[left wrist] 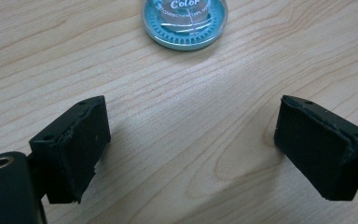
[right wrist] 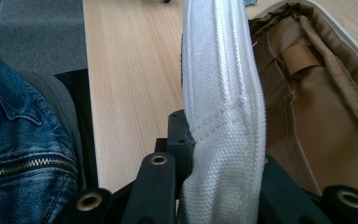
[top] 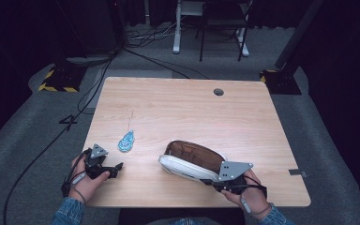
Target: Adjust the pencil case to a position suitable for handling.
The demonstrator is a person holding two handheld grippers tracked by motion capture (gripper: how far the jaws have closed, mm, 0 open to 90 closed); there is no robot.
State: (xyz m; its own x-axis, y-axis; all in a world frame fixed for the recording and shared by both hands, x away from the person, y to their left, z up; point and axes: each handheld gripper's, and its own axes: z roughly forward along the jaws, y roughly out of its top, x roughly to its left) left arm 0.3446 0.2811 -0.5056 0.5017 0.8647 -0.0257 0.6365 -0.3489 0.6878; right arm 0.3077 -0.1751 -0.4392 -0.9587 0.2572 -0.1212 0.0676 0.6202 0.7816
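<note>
A: Where your left gripper [left wrist: 193, 144] gapes wide, what's just ahead?
B: A blue tape dispenser [left wrist: 185, 21] reading "Color". Your right gripper [right wrist: 223, 186] pinches the white pouch [top: 192, 161] wall; up close, its tan lining [right wrist: 303, 116] shows.

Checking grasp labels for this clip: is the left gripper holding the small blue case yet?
No. In the left gripper view the left gripper stands open over bare table, with the blue case lying ahead, untouched.
</note>
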